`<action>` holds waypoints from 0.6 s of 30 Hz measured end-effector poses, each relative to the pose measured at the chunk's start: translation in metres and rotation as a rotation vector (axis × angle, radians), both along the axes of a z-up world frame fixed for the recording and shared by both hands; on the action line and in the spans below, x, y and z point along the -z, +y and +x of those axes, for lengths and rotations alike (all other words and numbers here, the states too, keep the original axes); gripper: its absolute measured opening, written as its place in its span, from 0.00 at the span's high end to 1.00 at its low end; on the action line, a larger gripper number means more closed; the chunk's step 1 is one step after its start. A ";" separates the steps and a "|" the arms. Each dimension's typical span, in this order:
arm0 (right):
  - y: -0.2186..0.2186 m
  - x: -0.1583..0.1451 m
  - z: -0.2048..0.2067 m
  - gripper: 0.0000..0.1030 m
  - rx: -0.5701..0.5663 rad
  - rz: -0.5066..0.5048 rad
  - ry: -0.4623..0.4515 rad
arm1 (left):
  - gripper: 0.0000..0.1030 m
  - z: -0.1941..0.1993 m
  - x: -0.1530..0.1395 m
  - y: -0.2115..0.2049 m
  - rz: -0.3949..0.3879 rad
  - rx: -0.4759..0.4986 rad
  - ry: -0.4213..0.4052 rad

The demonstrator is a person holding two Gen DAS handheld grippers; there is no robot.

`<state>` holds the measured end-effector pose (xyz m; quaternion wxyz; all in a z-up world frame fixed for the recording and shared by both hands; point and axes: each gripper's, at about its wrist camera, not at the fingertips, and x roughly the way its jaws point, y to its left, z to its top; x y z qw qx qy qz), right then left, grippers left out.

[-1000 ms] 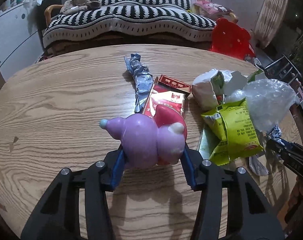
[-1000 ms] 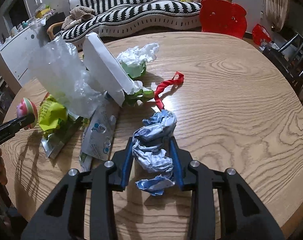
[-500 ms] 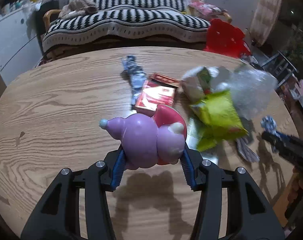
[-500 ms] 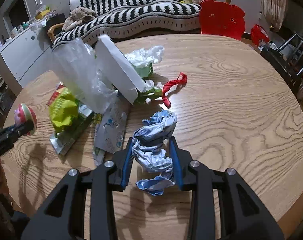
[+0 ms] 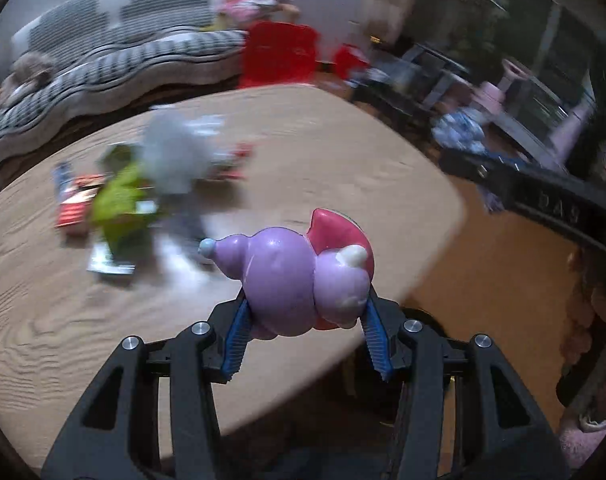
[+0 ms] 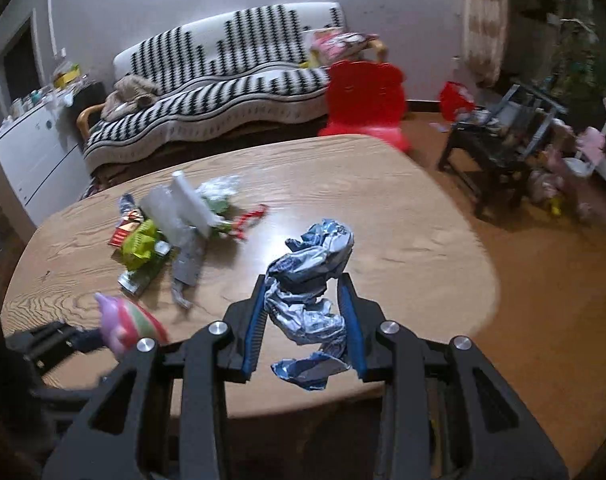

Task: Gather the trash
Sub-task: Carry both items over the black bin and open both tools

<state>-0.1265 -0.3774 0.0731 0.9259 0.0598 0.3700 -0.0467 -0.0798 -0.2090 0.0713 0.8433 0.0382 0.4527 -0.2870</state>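
- up close, the left gripper [image 5: 305,320] is clamped on a purple and pink toy [image 5: 303,284], blue pads pressed to both its flanks.
- the toy looks light, smooth and rounded, likely slippery; the wide belly seems the safest place to grip.
- the right gripper [image 6: 305,320] pinches a crumpled blue and silver wrapper [image 6: 309,280] at its middle, with loose ends above and below the fingers.
- the wrapper looks weightless and soft; it should crush rather than slip.
- both loads hang in the air at the near edge of the wooden table [image 6: 383,184].
- further off on the tabletop, well apart from both grippers, lies the remaining trash pile [image 6: 171,232], including a green packet [image 6: 141,244].
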 end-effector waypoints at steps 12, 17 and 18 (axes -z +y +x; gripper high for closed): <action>-0.105 0.130 -0.106 0.66 0.197 0.165 0.263 | 0.53 -0.091 0.099 -0.128 0.121 0.235 0.168; -0.119 0.185 -0.127 0.66 0.225 0.256 0.361 | 0.53 -0.106 0.139 -0.134 0.178 0.268 0.248; -0.122 0.190 -0.129 0.66 0.229 0.275 0.370 | 0.54 -0.106 0.144 -0.133 0.185 0.275 0.260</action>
